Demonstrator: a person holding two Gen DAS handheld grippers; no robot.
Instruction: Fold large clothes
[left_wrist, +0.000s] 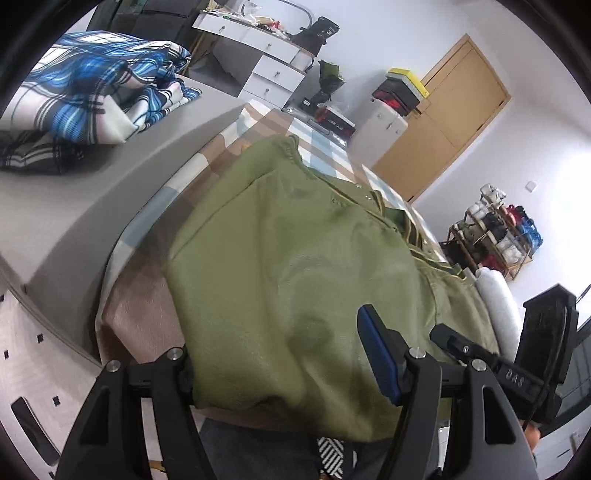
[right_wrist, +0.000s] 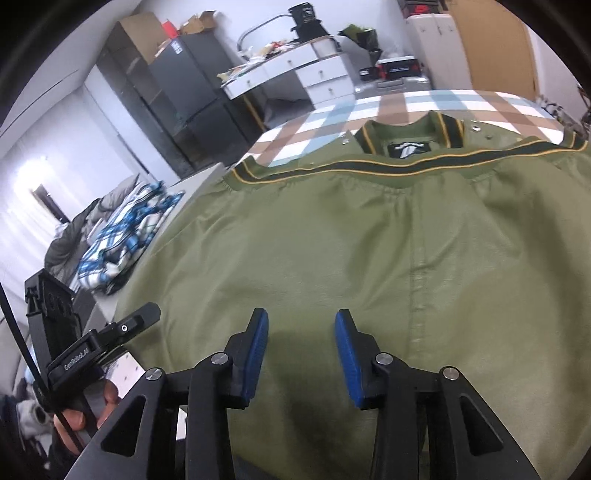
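I'm seeing an olive-green jacket (right_wrist: 332, 236) with a dark green and yellow striped hem band (right_wrist: 369, 166) toward twelve o'clock, lying on a brown, pale-blue and white checked sheet (right_wrist: 317, 114); a blue, white and black plaid blanket (left_wrist: 92, 88) is showing at ten o'clock.

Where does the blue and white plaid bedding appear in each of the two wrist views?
Left wrist view: the blue and white plaid bedding is at the upper left, on a grey surface.
Right wrist view: it is at the middle left, smaller and blurred.
Shared landmark: the white desk with drawers, at the top in both.
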